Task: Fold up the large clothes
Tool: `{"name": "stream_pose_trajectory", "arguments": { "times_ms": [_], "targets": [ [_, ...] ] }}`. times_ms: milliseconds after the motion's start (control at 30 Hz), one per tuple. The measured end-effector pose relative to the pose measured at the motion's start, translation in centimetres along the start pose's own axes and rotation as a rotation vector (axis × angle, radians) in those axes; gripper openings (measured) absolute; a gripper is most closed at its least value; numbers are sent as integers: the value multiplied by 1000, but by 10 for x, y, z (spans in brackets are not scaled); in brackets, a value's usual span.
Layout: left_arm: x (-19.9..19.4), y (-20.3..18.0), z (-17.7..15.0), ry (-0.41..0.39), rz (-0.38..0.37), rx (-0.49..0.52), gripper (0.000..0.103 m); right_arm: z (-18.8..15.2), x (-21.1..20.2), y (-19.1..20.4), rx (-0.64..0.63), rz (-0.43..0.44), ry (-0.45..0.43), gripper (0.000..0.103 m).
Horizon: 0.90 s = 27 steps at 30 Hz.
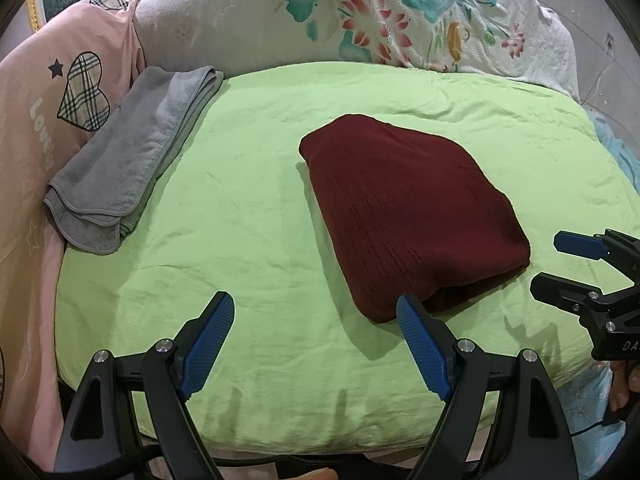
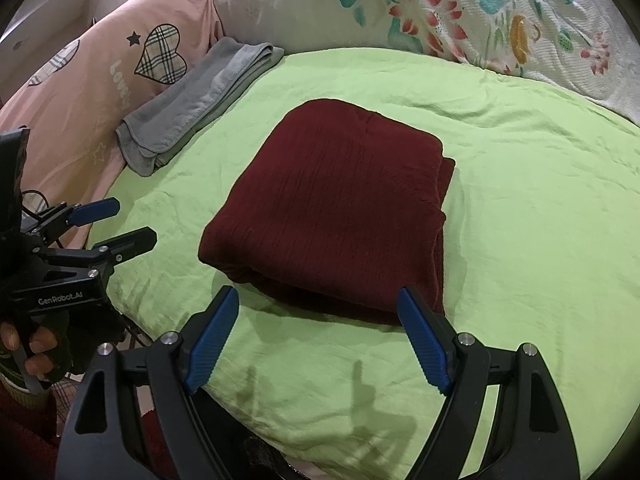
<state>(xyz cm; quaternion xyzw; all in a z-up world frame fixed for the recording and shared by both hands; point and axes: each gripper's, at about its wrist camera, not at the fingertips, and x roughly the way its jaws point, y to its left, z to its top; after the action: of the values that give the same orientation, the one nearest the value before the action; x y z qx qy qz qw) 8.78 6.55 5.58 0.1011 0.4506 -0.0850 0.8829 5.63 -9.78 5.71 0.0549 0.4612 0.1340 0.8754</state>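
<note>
A dark red knitted garment (image 1: 404,208) (image 2: 332,208) lies folded into a thick rectangle on the light green sheet (image 1: 240,208) (image 2: 540,220). My left gripper (image 1: 316,312) hovers open above the sheet near the garment's near left corner, with nothing between its blue pads. My right gripper (image 2: 318,304) is open just in front of the garment's near edge, also holding nothing. Each gripper shows in the other's view: the right one (image 1: 560,264) at the far right edge, the left one (image 2: 128,224) at the left, held by a hand (image 2: 28,348).
A folded grey towel (image 1: 128,160) (image 2: 196,108) lies at the sheet's left edge against a pink cushion with a plaid heart (image 1: 82,92) (image 2: 160,54). A white floral quilt (image 1: 360,12) (image 2: 460,12) is bunched along the back. The green sheet's front edge drops off below the grippers.
</note>
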Motion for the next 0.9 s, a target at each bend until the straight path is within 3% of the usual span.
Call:
{"name": "stream_pose_trajectory", "arguments": {
  "times_ms": [900],
  "targets": [
    [-7,1,-3,-17,6,-13,84,-3,2,11,-5,0,2,82]
  ]
}}
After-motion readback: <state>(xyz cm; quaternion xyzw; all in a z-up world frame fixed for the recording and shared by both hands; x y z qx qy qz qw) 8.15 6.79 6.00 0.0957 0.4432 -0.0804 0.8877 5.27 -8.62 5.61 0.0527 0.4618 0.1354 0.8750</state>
